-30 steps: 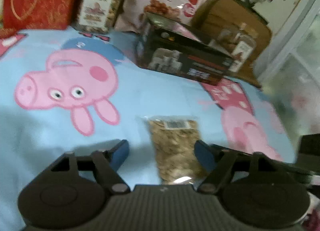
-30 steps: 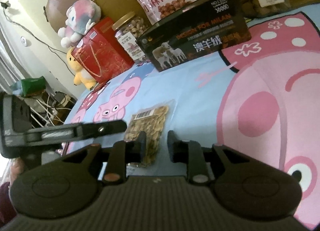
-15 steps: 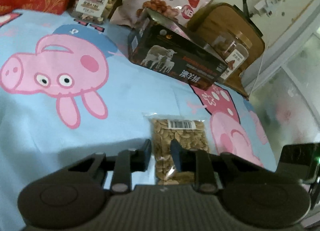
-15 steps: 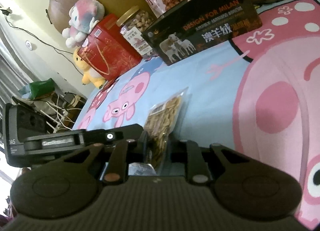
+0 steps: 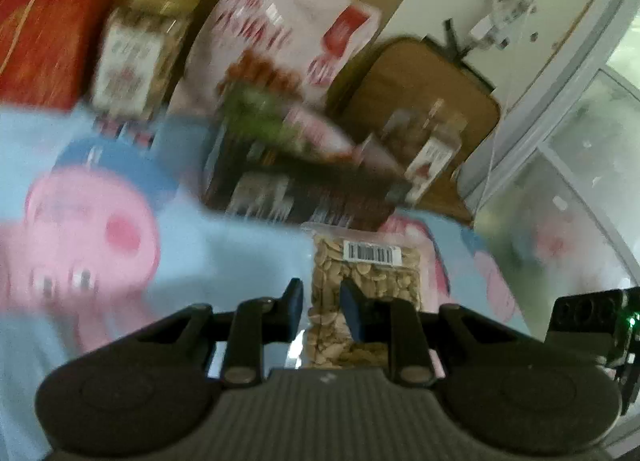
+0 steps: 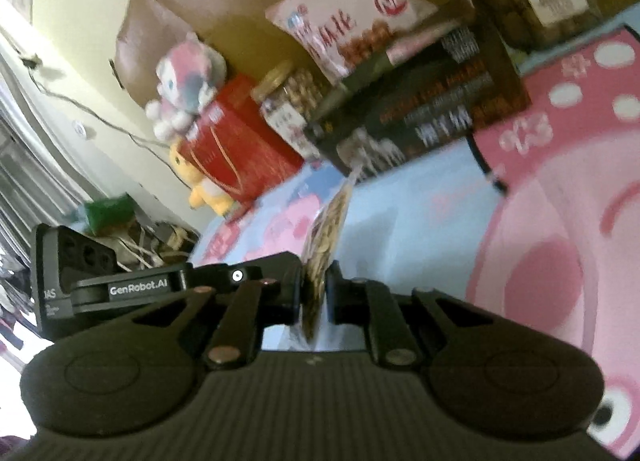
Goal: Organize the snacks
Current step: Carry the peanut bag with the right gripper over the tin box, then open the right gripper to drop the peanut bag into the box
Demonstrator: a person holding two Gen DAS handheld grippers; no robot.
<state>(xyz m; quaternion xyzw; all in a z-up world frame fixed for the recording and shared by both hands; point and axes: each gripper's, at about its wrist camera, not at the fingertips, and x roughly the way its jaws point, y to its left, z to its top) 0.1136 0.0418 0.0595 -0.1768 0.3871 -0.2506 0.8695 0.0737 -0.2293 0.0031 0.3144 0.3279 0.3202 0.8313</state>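
Observation:
A clear packet of nuts (image 5: 366,273) with a barcode label hangs just above the blue cartoon-pig sheet (image 5: 224,257). My left gripper (image 5: 322,301) is shut on its near end. In the right wrist view the packet (image 6: 332,217) stands edge-on between the pads of my right gripper (image 6: 316,287), whose jaws are closing and press on it. The left gripper's housing (image 6: 120,289) lies close beside the right one, on its left. The view along the left fingers is blurred.
Behind the packet stands a black box (image 5: 304,197) with a pink snack bag (image 5: 288,33) leaning behind it. A nut jar (image 5: 136,61) and a red gift bag (image 5: 40,21) are at the far left, another jar (image 5: 428,149) at the right. Plush toys (image 6: 188,81) sit by the wall.
The left jaws closed from wide open onto the packet, which then rose off the sheet. The right jaws narrowed around it, and the packet turned edge-on in the right view.

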